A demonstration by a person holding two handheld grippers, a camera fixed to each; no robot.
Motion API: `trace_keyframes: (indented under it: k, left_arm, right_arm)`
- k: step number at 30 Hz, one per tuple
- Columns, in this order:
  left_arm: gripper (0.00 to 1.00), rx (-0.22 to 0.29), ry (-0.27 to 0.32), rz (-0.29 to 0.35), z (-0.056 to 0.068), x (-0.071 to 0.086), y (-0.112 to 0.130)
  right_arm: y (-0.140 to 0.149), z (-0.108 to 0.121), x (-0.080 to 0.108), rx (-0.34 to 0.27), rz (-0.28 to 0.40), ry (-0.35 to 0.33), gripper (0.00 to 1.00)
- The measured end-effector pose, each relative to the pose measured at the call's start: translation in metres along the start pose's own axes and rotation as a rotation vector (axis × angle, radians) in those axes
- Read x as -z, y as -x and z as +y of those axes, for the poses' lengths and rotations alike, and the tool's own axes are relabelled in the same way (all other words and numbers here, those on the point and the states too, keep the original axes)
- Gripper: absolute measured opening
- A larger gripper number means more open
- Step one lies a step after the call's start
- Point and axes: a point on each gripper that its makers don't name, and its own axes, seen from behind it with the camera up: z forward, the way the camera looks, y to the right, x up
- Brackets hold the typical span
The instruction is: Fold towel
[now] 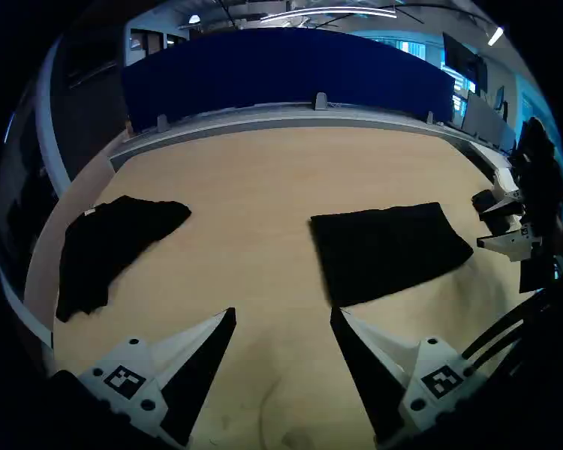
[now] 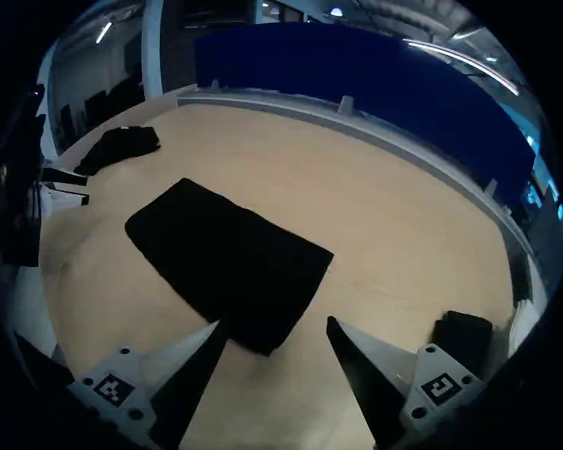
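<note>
A black towel point(image 1: 390, 247) lies flat on the wooden table point(image 1: 266, 172) as a folded rectangle, just ahead and right of my left gripper point(image 1: 281, 310). That gripper is open and holds nothing. In the right gripper view the same towel point(image 2: 229, 259) has its near corner between the fingertips of my right gripper point(image 2: 275, 321), which is open and hovers over it. The right gripper point(image 1: 507, 223) also appears at the right edge of the left gripper view, beside the towel. At the left edge of the right gripper view is the left gripper point(image 2: 60, 187).
A second black cloth point(image 1: 112, 244) lies crumpled at the table's left side, also seen far off point(image 2: 120, 146). A blue partition point(image 1: 281, 67) runs along the table's far edge. A small dark object point(image 2: 462, 334) sits near the right gripper's right finger.
</note>
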Motion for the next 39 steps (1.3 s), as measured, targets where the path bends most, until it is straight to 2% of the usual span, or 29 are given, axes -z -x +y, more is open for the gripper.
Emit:
trace_keyframes:
  k: [4,10,15,18,23,28,34,36,39]
  left_arm:
    - [0.93,0.012,-0.007,-0.001,-0.003,0.007,0.004]
    - [0.93,0.024,-0.016,-0.002,-0.007,0.018,0.009]
    - [0.93,0.031,-0.016,-0.002,-0.008,0.025,0.015]
    - [0.93,0.032,-0.017,-0.003,-0.008,0.028,0.018]
    - [0.93,0.034,-0.020,-0.005,-0.009,0.029,0.021]
    - [0.93,0.036,-0.019,-0.004,-0.008,0.031,0.021]
    - [0.94,0.033,-0.019,0.000,-0.008,0.032,0.018]
    - [0.93,0.031,-0.019,0.000,-0.008,0.033,0.018]
    - [0.94,0.030,-0.018,0.000,-0.008,0.032,0.018]
  right_arm:
    - [0.006,-0.002,-0.004,0.010,-0.014,-0.017,0.96]
    - [0.020,-0.005,-0.012,0.025,-0.046,-0.039,0.74]
    - [0.032,-0.007,-0.020,0.033,-0.079,-0.054,0.67]
    - [0.037,-0.010,-0.024,0.036,-0.094,-0.064,0.66]
    - [0.040,-0.014,-0.028,0.037,-0.105,-0.072,0.53]
    - [0.042,-0.016,-0.030,0.037,-0.113,-0.079,0.44]
    - [0.044,-0.016,-0.031,0.040,-0.121,-0.086,0.23]
    - [0.044,-0.015,-0.030,0.041,-0.122,-0.083,0.22]
    - [0.043,-0.015,-0.030,0.043,-0.119,-0.084,0.14]
